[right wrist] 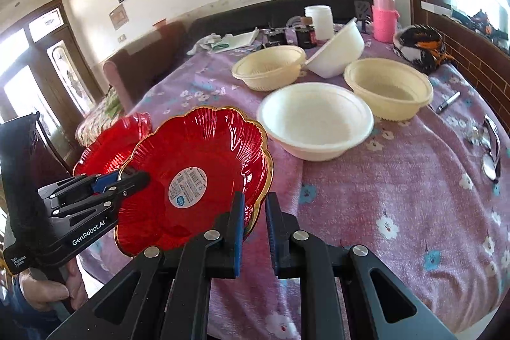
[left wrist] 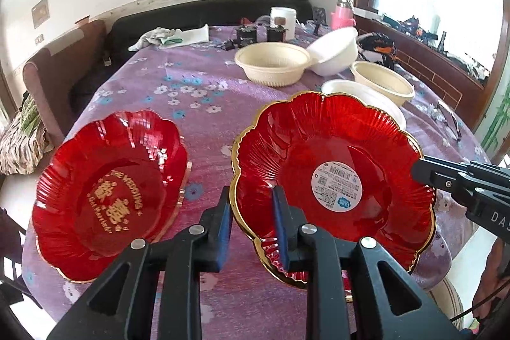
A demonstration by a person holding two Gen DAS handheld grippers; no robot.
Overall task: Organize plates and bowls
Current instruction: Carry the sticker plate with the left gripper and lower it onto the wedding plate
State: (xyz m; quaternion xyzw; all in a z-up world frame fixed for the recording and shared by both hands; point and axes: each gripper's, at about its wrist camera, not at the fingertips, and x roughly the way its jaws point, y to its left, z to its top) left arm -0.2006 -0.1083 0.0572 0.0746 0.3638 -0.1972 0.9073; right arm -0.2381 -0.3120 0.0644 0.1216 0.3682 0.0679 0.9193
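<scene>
A red scalloped plate with a gold rim and a round white sticker (left wrist: pixel 334 184) (right wrist: pixel 188 184) hangs tilted above the purple flowered tablecloth (left wrist: pixel 191 117). My left gripper (left wrist: pixel 251 191) (right wrist: pixel 134 176) is shut on its left rim, one pad inside the plate and one outside. On the opposite rim my right gripper (right wrist: pixel 255 196) (left wrist: pixel 417 169) is shut too. A second red plate with gold lettering (left wrist: pixel 108 196) (right wrist: pixel 118 142) lies on the table to the left. Behind stand two cream bowls (right wrist: pixel 269 66) (right wrist: pixel 389 88), an upright white bowl (right wrist: pixel 315 123) and a tilted white bowl (right wrist: pixel 338 50).
Eyeglasses (right wrist: pixel 491 145) and a marker (right wrist: pixel 448 102) lie at the table's right. A pink bottle (right wrist: pixel 384 18), a white jar (right wrist: pixel 318 18), dark jars and a cloth (left wrist: pixel 169 37) crowd the far edge. A hand (right wrist: pixel 47 292) grips the left tool's handle.
</scene>
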